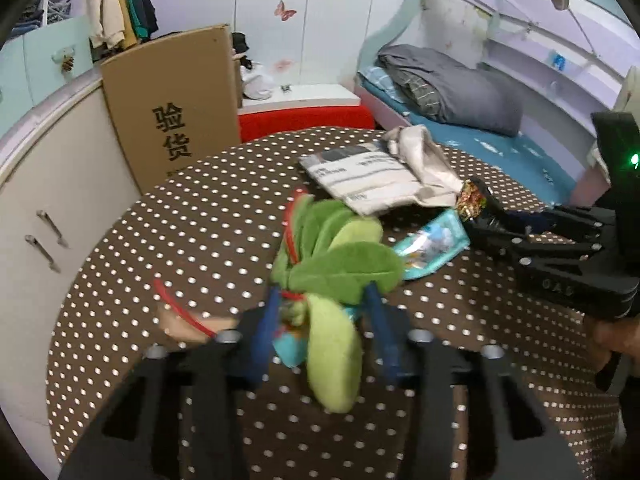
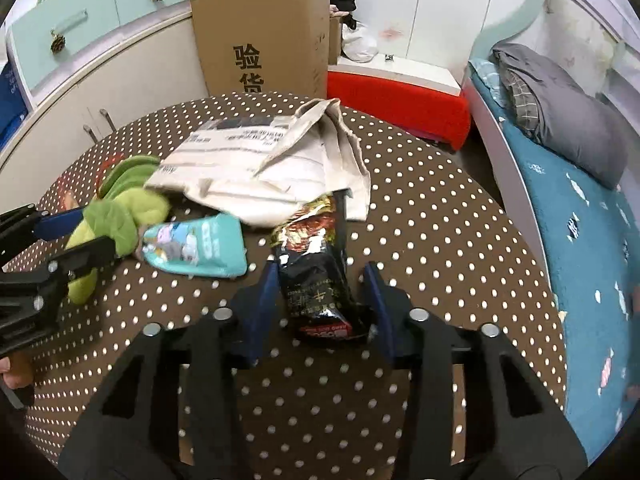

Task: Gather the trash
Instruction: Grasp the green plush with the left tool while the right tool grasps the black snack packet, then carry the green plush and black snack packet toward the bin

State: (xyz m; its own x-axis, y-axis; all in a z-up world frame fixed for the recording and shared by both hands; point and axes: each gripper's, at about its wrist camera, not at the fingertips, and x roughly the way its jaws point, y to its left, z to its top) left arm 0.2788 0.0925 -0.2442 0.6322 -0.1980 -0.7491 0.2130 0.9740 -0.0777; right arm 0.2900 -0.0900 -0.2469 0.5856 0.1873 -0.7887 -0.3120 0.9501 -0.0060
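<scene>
A green plush toy with leaf-shaped parts lies on the round brown polka-dot table. My left gripper is shut on it, with one blue finger on each side; the right wrist view shows the same grip on the green plush toy by my left gripper. A black crinkled snack wrapper sits between the fingers of my right gripper, which is shut on it. A teal packet lies flat between the two grippers. From the left wrist view, my right gripper holds the wrapper's end.
A cream printed cloth bag lies crumpled at the table's far side. Behind the table stand a tall cardboard box and a red bench. A bed runs along the right, white cabinets along the left.
</scene>
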